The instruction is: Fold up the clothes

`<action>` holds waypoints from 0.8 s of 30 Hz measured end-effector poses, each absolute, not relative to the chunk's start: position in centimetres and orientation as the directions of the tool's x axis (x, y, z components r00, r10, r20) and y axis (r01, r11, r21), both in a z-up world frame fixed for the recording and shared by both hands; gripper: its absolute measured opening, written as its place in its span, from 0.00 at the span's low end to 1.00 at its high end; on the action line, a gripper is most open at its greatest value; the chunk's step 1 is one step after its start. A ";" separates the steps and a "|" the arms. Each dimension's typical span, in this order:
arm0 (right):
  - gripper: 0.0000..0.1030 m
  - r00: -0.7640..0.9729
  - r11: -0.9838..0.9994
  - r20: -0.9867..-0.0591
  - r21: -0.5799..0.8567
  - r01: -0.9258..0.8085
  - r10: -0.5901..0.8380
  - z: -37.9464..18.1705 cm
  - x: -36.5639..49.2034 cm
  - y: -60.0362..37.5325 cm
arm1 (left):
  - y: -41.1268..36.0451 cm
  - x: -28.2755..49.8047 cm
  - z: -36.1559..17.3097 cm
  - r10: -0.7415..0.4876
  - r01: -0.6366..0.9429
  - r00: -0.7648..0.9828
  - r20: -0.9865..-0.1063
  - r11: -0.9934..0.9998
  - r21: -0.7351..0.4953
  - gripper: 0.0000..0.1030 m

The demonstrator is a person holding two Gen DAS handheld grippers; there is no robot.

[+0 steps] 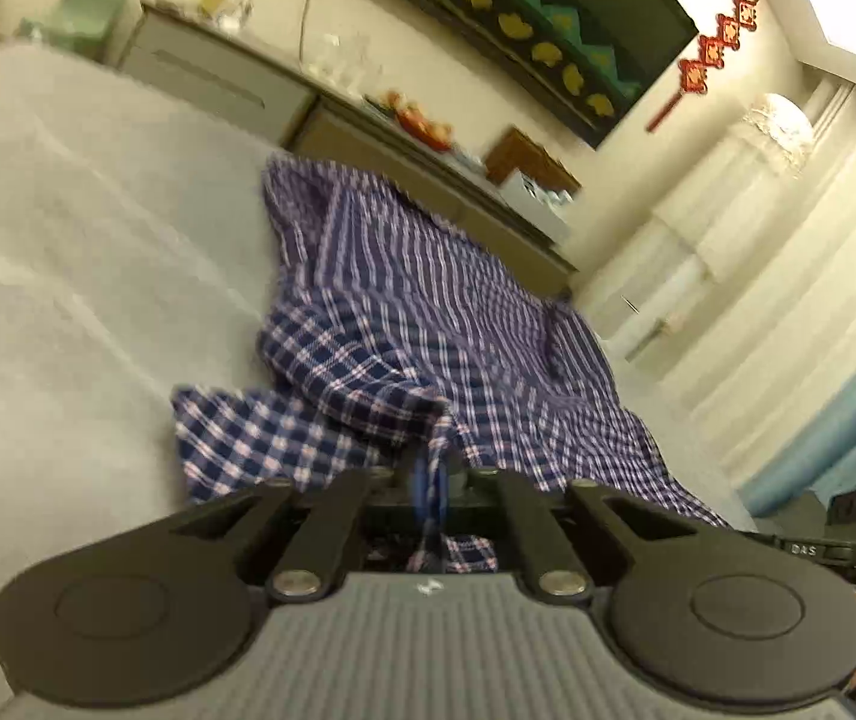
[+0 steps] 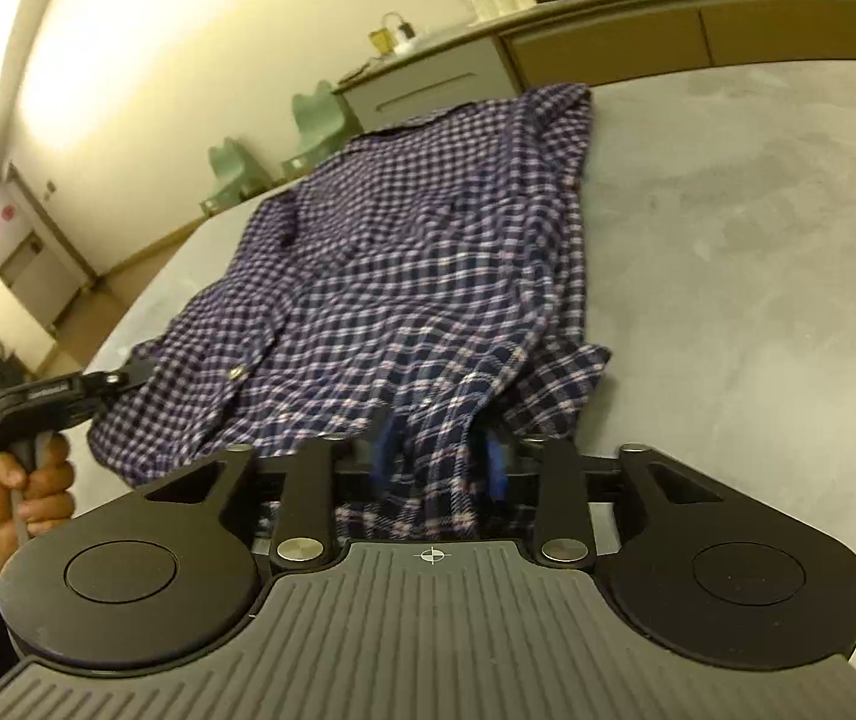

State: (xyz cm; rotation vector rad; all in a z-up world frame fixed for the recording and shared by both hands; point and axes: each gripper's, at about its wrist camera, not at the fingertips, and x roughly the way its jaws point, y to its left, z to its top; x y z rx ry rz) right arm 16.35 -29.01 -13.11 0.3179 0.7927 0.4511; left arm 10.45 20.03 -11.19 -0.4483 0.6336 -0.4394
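A blue and white checked shirt [image 1: 416, 324] lies spread on the grey table [image 1: 56, 240]. My left gripper [image 1: 431, 480] is shut on a fold of its near edge, the cloth pinched between blue pads. In the right wrist view the same shirt [image 2: 404, 240] stretches away from me. My right gripper [image 2: 437, 462] has its blue fingers [image 2: 494, 468] part way apart with a bunch of the shirt's hem gathered between them. The left gripper [image 2: 134, 375] also shows there at the shirt's left edge, held by a hand [image 2: 26, 492].
A long sideboard [image 2: 608, 42] with glasses, a fruit bowl and boxes stands behind the table [image 2: 758, 240]. Green chairs [image 2: 314, 126] stand at the far side. Curtains [image 1: 758, 312] hang to the right in the left wrist view. The right gripper's body [image 1: 848, 534] shows at that view's right edge.
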 end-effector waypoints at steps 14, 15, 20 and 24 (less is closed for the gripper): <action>0.30 0.613 0.863 -0.611 0.404 -0.303 0.501 -13.6 16.5 -27.9 | 19.0 10.6 -11.5 -0.466 0.207 0.685 -0.560 0.861 -0.464 0.23; 0.20 0.611 0.863 -0.611 0.395 -0.315 0.503 -13.4 16.4 -27.8 | 19.6 10.6 -11.5 -0.510 0.230 0.681 -0.525 0.830 -0.508 0.19; 0.10 0.594 0.819 -0.569 0.453 -0.351 0.569 -12.9 16.5 -28.6 | 22.0 11.2 -12.3 -0.742 0.360 0.600 -0.297 0.583 -0.729 0.18; 0.10 0.585 0.812 -0.572 0.489 -0.318 0.575 -13.7 17.0 -29.5 | 21.6 12.4 -14.0 -0.745 0.295 0.577 -0.335 0.572 -0.765 0.22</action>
